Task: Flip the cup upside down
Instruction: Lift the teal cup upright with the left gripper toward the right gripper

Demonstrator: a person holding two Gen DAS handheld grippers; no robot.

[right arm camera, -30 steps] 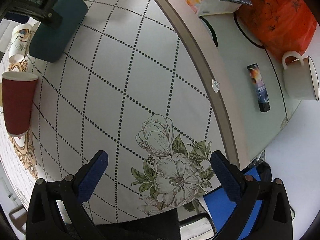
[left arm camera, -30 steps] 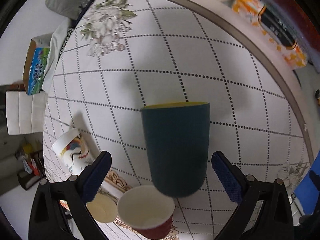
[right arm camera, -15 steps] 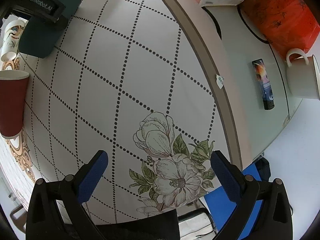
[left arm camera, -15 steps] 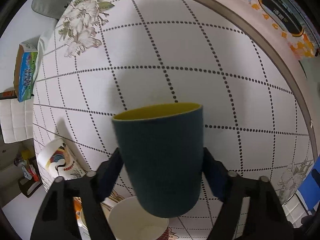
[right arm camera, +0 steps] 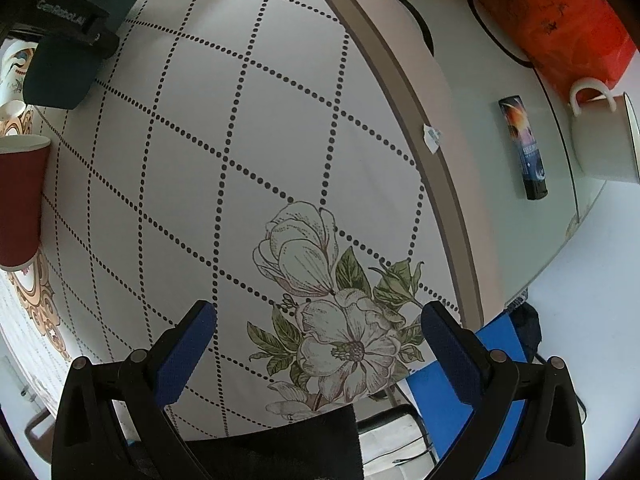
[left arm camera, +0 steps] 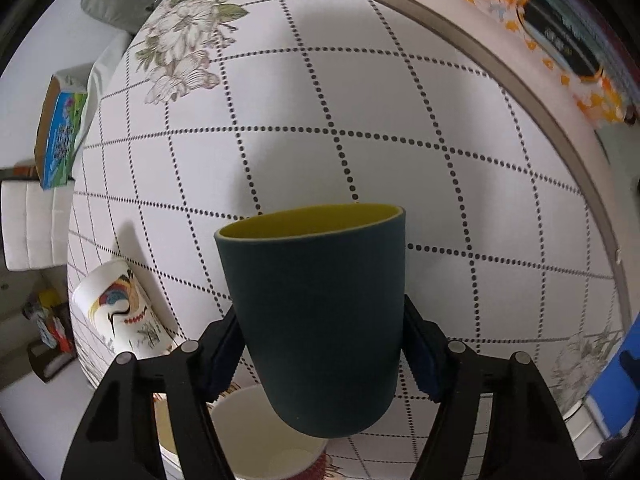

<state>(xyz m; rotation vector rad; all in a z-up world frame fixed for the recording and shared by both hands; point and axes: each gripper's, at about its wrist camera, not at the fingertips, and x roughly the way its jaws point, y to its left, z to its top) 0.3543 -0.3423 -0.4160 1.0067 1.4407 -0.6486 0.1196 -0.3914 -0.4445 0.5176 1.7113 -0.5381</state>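
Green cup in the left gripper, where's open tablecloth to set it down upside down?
Free: the checked cloth ahead of the green cup, between flower print and table edge band. Crowded: near left, by the red cup and crane-print cup.

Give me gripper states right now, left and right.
Left gripper: closed on the dark green cup, rim up.
Right gripper: open, holding nothing, above the tablecloth.

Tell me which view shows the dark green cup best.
Left wrist. The dark green cup fills the centre there, rim up, yellow inside visible, clamped between the left gripper fingers. The right wrist view shows it only small at the top-left corner, partly hidden by the gripper body.
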